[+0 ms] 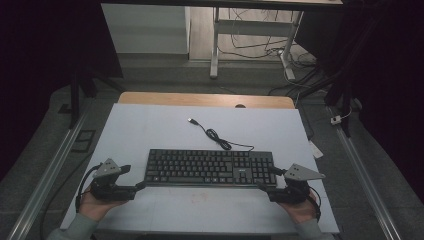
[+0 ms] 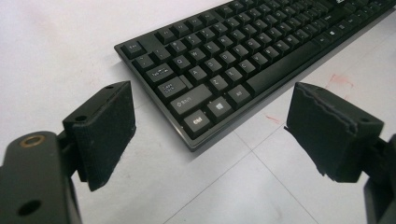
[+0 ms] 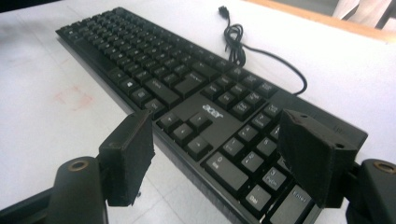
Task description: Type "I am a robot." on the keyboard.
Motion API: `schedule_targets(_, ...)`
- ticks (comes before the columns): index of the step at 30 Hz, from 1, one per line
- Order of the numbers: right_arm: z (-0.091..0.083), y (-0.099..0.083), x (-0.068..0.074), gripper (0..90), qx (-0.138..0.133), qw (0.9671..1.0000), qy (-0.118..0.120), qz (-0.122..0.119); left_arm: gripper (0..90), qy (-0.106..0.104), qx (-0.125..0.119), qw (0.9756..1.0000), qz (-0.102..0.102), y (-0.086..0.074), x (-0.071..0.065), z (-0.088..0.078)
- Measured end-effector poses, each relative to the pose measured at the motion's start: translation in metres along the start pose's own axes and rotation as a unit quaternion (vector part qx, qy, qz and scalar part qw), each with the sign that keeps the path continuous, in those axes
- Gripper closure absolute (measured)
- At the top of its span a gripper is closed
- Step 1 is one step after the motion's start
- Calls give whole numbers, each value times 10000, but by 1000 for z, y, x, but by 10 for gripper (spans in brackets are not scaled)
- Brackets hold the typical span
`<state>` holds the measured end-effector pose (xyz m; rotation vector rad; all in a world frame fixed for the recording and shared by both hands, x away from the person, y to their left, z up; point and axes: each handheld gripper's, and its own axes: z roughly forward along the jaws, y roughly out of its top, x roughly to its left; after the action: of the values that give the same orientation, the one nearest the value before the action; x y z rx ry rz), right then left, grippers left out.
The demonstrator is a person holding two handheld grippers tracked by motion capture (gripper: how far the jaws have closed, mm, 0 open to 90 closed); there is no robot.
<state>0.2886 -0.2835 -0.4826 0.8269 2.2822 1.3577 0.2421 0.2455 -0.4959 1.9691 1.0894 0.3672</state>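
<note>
Where matte pads flank — flat black keyboard [image 1: 210, 167]

This looks like a lab or a test room. A white sheet [image 1: 150, 125] covers a wooden table [image 1: 205, 99], and dark curtains [image 1: 45, 60] hang at both sides. Behind it stands a desk frame [image 1: 215, 45] with loose cables [image 1: 260, 47] on the floor. Metal rails [image 1: 47, 175] run along the floor.

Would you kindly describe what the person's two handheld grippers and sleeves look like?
Both the left gripper and the right gripper are black, each topped by a grey three-cornered plate and trailed by a black cable. Their fingers end in blocky black foam-like pads, roughened at the edges, on arms with brass-coloured screw holes. The sleeves are grey-green.
</note>
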Motion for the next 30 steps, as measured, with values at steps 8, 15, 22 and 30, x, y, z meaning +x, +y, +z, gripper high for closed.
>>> schedule_targets(8,3,-3,-1,274,-35,9997,142,180,163,-68,7,10000,66,1,0,1)
schedule_targets(15,4,-4,1,275,35,9998,121,170,173,-88,-53,9999,111,3,0,0)
schedule_targets(22,7,-2,5,281,21,9997,147,203,195,-139,-17,9998,174,3,0,3)
schedule_targets(30,9,3,11,309,-124,9996,136,203,218,-119,20,9996,250,3,-5,7)
